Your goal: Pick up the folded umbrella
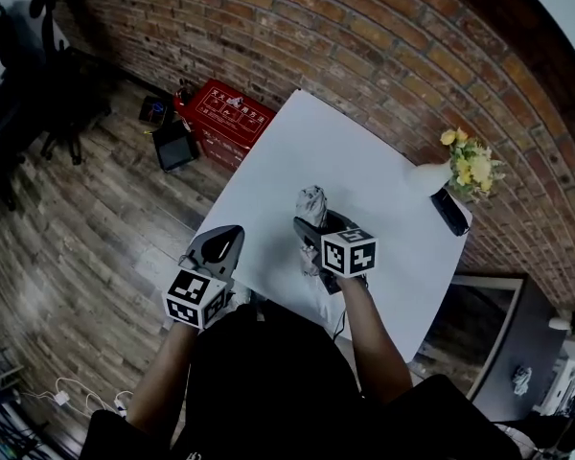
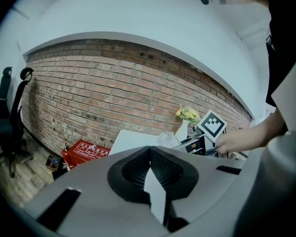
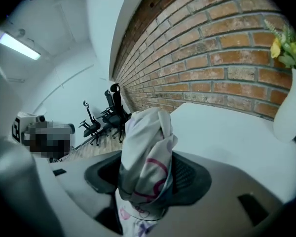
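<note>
The folded umbrella (image 1: 311, 202) is a pale bundle of cloth with pink and purple print, standing up from between the jaws of my right gripper (image 1: 312, 230) over the white table (image 1: 345, 142). In the right gripper view the umbrella (image 3: 145, 147) fills the gap and my right gripper (image 3: 147, 174) is shut on it, both pads pressing the cloth. My left gripper (image 1: 228, 238) hangs at the table's near left edge, holding nothing. In the left gripper view my left gripper (image 2: 149, 151) has its pads meeting at the tips, and the umbrella (image 2: 167, 138) shows beyond, apart from it.
A white vase of yellow flowers (image 1: 465, 166) stands at the table's far right corner, with a black object (image 1: 450, 211) beside it. On the wooden floor by the brick wall lie a red box (image 1: 225, 118) and a small black case (image 1: 174, 145). Office chairs (image 1: 38, 84) stand at the left.
</note>
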`<state>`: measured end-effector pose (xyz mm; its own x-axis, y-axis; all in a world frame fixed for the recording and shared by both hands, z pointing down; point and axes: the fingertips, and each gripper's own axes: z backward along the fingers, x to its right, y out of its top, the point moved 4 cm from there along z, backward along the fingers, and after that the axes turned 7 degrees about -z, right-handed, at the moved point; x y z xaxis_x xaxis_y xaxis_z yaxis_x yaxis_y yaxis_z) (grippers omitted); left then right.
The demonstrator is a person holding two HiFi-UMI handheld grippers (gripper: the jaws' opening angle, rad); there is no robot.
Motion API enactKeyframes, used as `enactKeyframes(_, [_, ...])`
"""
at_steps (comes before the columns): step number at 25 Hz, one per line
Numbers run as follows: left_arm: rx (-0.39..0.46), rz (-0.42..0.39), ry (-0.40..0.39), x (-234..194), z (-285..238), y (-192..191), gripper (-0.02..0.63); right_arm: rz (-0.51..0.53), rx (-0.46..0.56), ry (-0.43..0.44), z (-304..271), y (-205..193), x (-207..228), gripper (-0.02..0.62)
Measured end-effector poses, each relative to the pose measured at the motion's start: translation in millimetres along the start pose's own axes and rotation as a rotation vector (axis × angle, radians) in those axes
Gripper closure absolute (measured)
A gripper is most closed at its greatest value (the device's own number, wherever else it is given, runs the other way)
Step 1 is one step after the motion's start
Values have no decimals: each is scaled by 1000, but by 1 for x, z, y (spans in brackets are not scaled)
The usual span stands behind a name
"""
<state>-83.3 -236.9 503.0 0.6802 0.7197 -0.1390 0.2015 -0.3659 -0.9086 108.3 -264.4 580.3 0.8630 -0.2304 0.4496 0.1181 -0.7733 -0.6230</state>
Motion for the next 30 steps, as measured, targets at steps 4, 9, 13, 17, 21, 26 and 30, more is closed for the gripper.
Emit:
enactKeyframes(4, [18,-20,-2,-1,2,12,592,-8,77,28,20,18,-11,330])
enactKeyframes(9, [59,-48,0,-1,3,33,592,-45,186,83,45,44,-28,330])
enactKeyframes(13, [90,-66,-1,0,5,50,592,-31,257,109,64,63,-40,330])
enactKeyframes(17, [122,-57,2,-3,9,63,592,-46,339,160,84,80,-53,330])
enactKeyframes(21, [144,-68,13,-4,16,76,592,-44,401,196,104,94,-64,330])
enactKeyframes(26, [204,-47,25,-6,27,97,592,-37,477,225,127,109,-74,330])
enactKeyframes(30, [243,-62,31,-5,34,113,592,-49,537,263,145,121,-81,330])
